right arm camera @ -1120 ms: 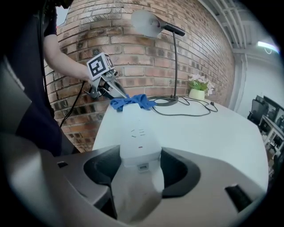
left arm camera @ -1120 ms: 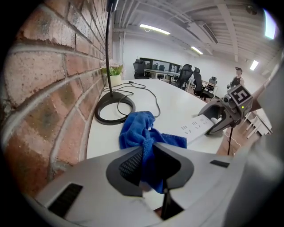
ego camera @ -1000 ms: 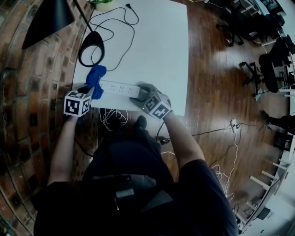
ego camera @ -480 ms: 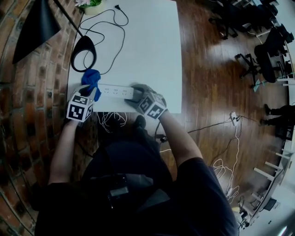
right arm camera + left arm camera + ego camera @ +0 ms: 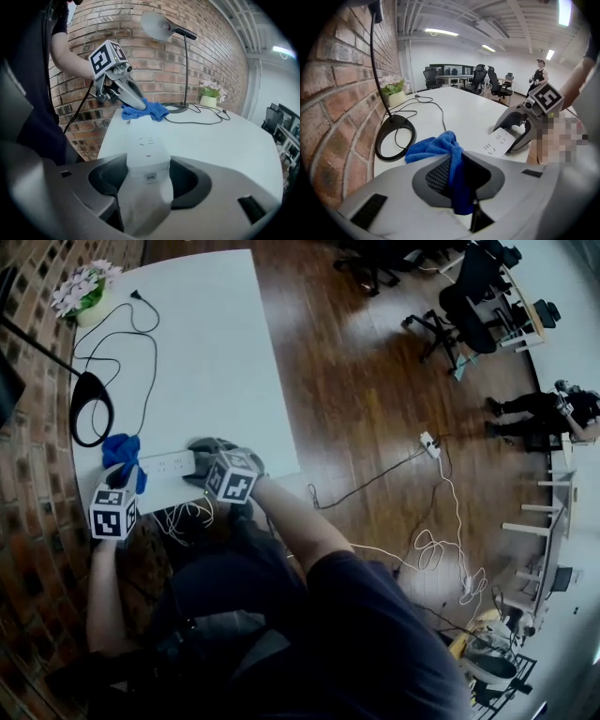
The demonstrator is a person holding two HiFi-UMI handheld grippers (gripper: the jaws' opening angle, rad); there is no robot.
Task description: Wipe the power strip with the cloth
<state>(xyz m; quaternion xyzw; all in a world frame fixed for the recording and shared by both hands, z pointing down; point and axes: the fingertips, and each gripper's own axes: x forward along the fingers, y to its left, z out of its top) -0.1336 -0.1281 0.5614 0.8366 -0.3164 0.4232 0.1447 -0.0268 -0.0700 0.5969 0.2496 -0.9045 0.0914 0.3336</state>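
Note:
The white power strip (image 5: 167, 463) lies along the near edge of the white table (image 5: 216, 362). My right gripper (image 5: 199, 466) is shut on its near end, and in the right gripper view the power strip (image 5: 146, 150) fills the jaws of that gripper (image 5: 147, 185). A blue cloth (image 5: 122, 451) is bunched at the strip's far left end. My left gripper (image 5: 127, 480) is shut on it, and in the left gripper view a fold of the cloth (image 5: 440, 147) is pinched between the jaws of that gripper (image 5: 457, 176). The cloth (image 5: 144, 110) touches the strip's far end.
A black ring-shaped lamp base (image 5: 91, 409) with its cable (image 5: 131, 334) sits behind the cloth, near the brick wall (image 5: 37, 456). A flower pot (image 5: 82, 294) stands at the far corner. Loose cables (image 5: 441, 521) lie on the wooden floor, with office chairs (image 5: 469, 306) beyond.
The head view has swung, so the table now sits further left. My left gripper has shifted sideways and rolled with the cloth at the strip's end. The right gripper stays on the strip.

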